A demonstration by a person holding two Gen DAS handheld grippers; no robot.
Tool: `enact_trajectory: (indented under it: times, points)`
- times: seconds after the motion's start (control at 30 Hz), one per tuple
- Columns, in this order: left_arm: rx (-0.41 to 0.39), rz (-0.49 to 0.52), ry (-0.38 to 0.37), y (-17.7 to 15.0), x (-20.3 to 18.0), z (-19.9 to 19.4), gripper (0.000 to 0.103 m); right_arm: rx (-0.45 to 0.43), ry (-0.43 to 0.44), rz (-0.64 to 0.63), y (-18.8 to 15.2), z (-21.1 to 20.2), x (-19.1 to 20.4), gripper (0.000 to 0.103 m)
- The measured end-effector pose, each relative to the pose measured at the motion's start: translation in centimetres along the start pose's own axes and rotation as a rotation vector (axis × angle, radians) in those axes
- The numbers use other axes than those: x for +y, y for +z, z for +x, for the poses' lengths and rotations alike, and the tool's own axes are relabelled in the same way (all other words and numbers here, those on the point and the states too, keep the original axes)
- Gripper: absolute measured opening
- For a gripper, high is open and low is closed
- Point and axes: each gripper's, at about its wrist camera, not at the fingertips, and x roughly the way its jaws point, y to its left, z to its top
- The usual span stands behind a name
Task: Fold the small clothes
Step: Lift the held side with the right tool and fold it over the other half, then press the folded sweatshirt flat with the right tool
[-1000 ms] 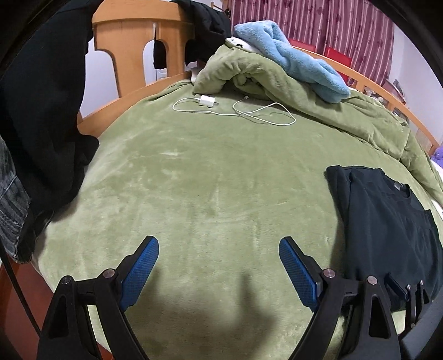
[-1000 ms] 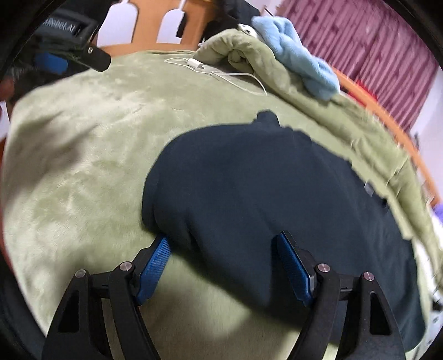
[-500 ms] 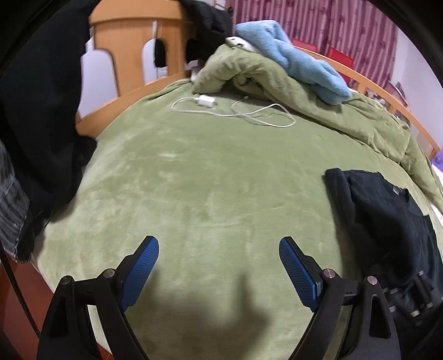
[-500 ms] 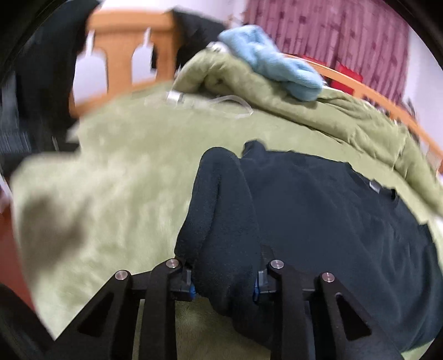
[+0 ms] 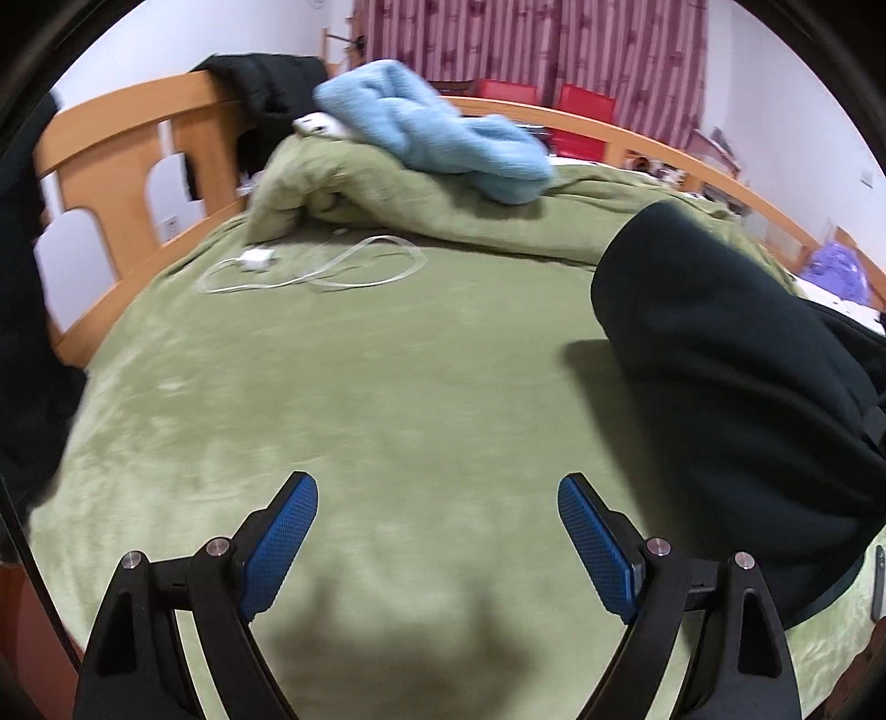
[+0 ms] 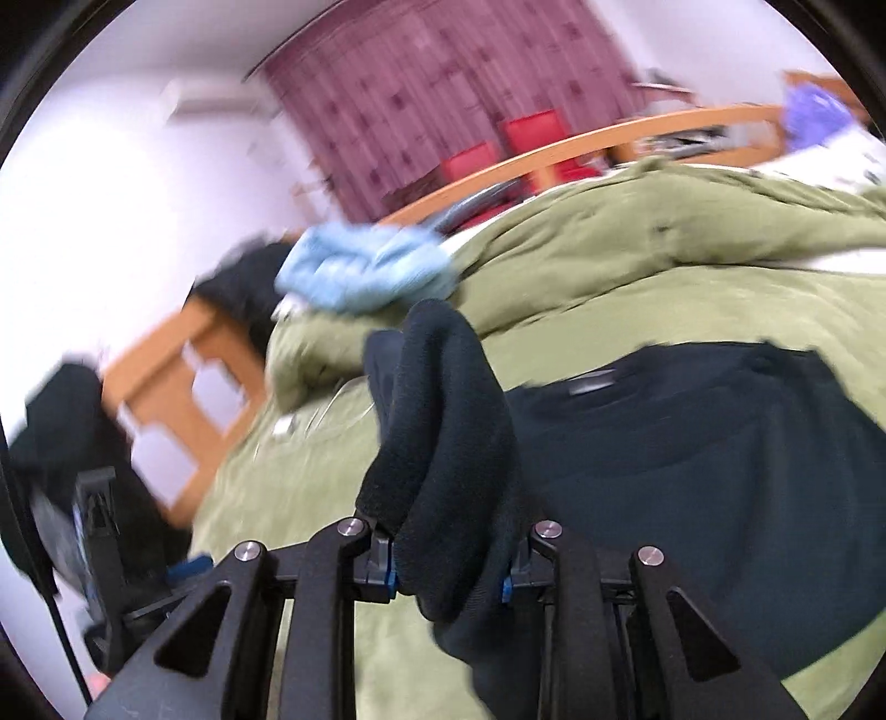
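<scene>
Right wrist view: right gripper (image 6: 446,576) jaws clamp the soft, limp dark shirt (image 6: 692,443) edge (bunched, lower centre); left gripper (image 5: 437,543) gapes empty.

Plush olive-green blanket (image 5: 387,387); dark navy fleece shirt (image 5: 747,387) at right; fluffy light-blue towel (image 5: 443,144) far; maroon patterned curtain (image 5: 526,50); blue textured gripper pads (image 5: 279,543) showing near.

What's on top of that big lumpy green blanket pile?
A fluffy light blue towel lies on the bunched green blanket, with a small white thing poking out beside it. What's under the towel is covered.
</scene>
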Motion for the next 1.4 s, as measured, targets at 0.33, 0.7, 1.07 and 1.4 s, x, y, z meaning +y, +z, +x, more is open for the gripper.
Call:
enact_trajectory:
  times: [0.33, 0.7, 1.07, 1.4]
  points:
    - [0.039, 0.093, -0.16, -1.1, -14.3, 1.7, 0.088, -0.038, -0.263, 0.227, 0.5, -8.0, -19.4, 0.023]
    - [0.086, 0.179, -0.217, -3.8, -21.7, 2.0, 0.088, 0.091, -0.363, 0.167, -2.1, -12.4, -24.5, 0.051]
    - [0.117, 0.176, -0.217, -4.4, -23.4, 3.6, 0.089, 0.219, -0.211, 0.066, 2.3, -6.2, -25.8, 0.049]
    - [0.128, 0.182, -0.22, -4.6, -24.1, 4.7, 0.089, 0.211, -0.185, -0.095, 3.3, -4.1, -25.2, 0.011]
